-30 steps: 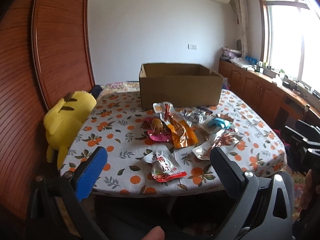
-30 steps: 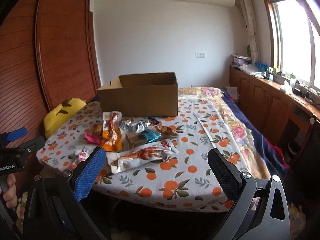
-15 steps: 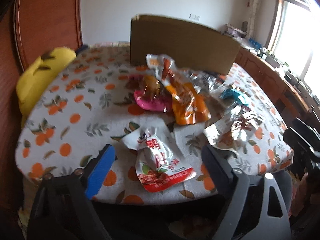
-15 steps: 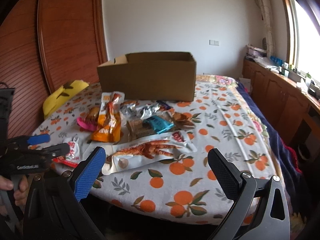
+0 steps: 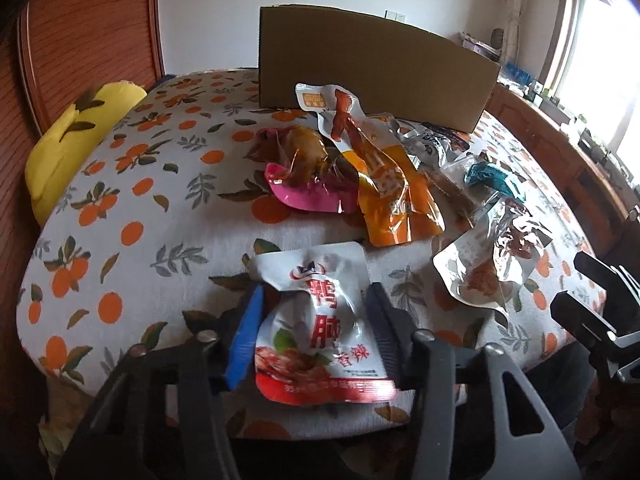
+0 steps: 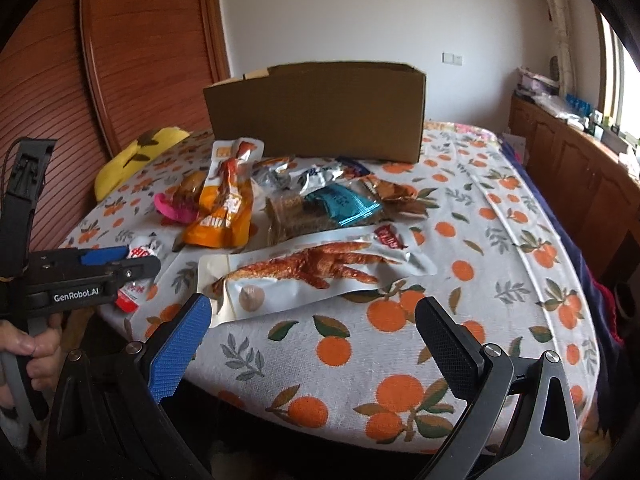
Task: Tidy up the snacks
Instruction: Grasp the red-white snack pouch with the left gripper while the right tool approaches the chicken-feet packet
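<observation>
Left gripper: the left gripper (image 5: 314, 332) sits at the near edge of the table, its jaws closing around the white and red foil snack pouch with red Chinese lettering (image 5: 318, 328); the blue pad (image 5: 246, 338) and the black pad (image 5: 382, 326) flank the pouch, and I cannot tell whether they are pressing it yet.
Right gripper: the right gripper (image 6: 312, 344) hangs over the near table edge with its fingers spread wide and nothing between them.
Hand: at the left of the right wrist view a hand (image 6: 30, 350) grips the left gripper's handle.
Table: the table covered in a white cloth printed with oranges and leaves (image 5: 132, 208) carries all the snacks.
Near snacks: the long clear and silver pouch of reddish chicken feet (image 6: 312, 270) lies just ahead of the right gripper, flat on the cloth.
Middle pile: an orange pouch (image 5: 394, 196) overlaps a pink pouch with a brown piece inside (image 5: 310, 176); a teal wrapper (image 6: 342, 202) and a clear pack of brown strips (image 6: 294, 216) lie beside them, touching.
Far: a brown open cardboard box (image 5: 368, 64) stands behind the pile.
Left edge: a yellow plush toy (image 5: 76, 140) rests against the table's left side, by a reddish wooden panel (image 6: 148, 48).
</observation>
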`<action>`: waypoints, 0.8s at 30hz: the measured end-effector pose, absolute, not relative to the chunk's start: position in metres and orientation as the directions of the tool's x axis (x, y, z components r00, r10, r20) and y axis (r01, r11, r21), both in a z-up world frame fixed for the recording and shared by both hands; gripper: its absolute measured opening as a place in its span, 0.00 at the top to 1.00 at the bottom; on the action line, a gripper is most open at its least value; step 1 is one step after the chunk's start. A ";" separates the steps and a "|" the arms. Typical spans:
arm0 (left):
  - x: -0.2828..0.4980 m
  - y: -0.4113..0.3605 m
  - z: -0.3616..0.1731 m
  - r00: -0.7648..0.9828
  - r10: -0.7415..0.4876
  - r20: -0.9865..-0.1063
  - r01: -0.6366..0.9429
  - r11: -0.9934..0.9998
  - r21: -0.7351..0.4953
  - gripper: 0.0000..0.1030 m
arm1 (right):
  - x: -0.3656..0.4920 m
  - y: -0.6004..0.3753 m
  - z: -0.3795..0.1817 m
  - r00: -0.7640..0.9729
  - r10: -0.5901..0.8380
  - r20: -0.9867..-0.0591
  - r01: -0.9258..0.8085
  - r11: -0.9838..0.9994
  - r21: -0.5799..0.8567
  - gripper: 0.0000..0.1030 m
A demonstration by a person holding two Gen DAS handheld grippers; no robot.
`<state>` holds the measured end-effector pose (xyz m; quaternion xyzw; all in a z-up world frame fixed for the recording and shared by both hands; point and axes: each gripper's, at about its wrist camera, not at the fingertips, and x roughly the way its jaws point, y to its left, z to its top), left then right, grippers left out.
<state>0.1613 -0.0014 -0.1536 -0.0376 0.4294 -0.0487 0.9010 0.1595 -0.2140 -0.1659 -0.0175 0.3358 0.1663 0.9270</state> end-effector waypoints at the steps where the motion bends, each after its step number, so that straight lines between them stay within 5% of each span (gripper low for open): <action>1: 0.163 -0.001 -0.154 0.631 -0.119 -0.766 0.062 0.993 -0.104 0.59 | 0.162 -0.214 -0.167 0.711 0.303 -0.634 -0.324 0.942 0.086 0.00; 8: 0.162 0.003 -0.151 0.644 -0.138 -0.753 0.079 0.990 -0.114 0.69 | 0.178 -0.211 -0.175 0.655 0.354 -0.667 -0.338 0.927 0.161 0.01; 15: 0.163 -0.002 -0.152 0.650 -0.116 -0.751 0.086 0.993 -0.079 0.63 | 0.204 -0.214 -0.184 0.622 0.375 -0.688 -0.306 0.924 0.228 0.02; 24: 0.163 -0.007 -0.152 0.657 -0.122 -0.744 0.117 0.991 -0.059 0.68 | 0.234 -0.227 -0.179 0.648 0.356 -0.674 -0.255 0.935 0.248 0.17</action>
